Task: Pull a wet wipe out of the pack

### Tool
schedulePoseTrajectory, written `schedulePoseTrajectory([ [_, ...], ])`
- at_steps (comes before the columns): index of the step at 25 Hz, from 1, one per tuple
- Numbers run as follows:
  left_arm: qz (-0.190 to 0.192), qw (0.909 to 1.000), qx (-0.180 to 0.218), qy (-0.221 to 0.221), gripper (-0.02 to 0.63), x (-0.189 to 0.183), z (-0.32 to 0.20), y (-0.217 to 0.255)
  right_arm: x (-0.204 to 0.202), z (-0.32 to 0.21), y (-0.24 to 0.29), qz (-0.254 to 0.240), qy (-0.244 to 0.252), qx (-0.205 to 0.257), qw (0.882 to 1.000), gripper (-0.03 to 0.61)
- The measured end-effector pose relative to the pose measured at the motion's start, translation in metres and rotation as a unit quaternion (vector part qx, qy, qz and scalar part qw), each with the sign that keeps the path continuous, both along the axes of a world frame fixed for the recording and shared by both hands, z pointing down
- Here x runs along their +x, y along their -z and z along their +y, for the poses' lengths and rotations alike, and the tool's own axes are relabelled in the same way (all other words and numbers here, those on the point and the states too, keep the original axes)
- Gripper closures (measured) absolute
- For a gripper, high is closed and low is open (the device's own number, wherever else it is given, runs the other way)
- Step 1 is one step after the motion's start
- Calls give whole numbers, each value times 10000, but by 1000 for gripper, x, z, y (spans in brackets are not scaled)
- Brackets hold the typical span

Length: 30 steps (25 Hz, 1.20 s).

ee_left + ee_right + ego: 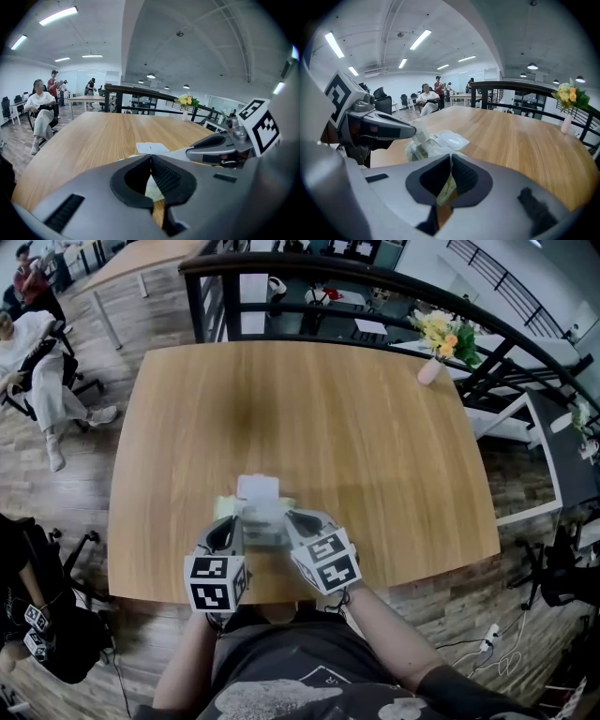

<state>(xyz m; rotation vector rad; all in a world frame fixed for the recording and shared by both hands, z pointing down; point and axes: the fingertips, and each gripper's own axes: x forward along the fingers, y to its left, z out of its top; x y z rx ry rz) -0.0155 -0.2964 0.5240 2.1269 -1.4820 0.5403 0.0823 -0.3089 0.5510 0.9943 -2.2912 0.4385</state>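
Pack: the wet wipe pack (264,521) lies flat on the table (356,427), close to the near edge and straight in front of the person, between the two grippers
Lid: the white lid (256,487) is flipped back onto the far side, which leaves the opening free for a pull
Left gripper: the left gripper (150,158) has its jaws pressed together; in the right gripper view its tip sits on a white tuft of wet wipe (421,138) standing up from the pack, so it looks to be pinching that tuft
Right gripper: the right gripper (450,157) has its jaws closed too, with the pale green film of the pack's edge caught between them
Why held so: most likely the right one pins the light pack down so it will not lift while the left one draws the tuft out
Approach: both slant down at the pack from the person's side, tips near each other
Hidden: in the head view the marker cubes and jaws cover the opening, so how much of the tuft is out cannot be seen
Unclear: in the left gripper view the pale stuff under the closed tips could be tuft or film
Cut off: both gripper bodies hide the pack's near edge
Elsewhere: a vase of flowers (439,343) stands at the far right corner, well apart
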Motion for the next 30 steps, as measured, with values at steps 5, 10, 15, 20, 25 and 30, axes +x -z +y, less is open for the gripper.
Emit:
schedulePoseTrajectory([
  [5,9,10000,1,18,598,3,1,-1,6,1,-1,-3,-60,6,10000,549],
  [10,1,10000,-12,58,598,2,1,-2,15,2,-3,21,-145,3,9999,549],
  [15,27,10000,-17,64,598,2,1,-1,24,2,-3,58,-219,-1,9997,549],
  [20,23,10000,-29,56,598,2,1,-2,35,3,0,76,-346,22,9994,549],
  [25,23,10000,-23,71,598,3,0,-3,47,2,3,52,-469,43,9989,549],
  [30,-20,9999,-14,100,598,6,0,-3,50,2,10,13,-480,132,9988,549],
])
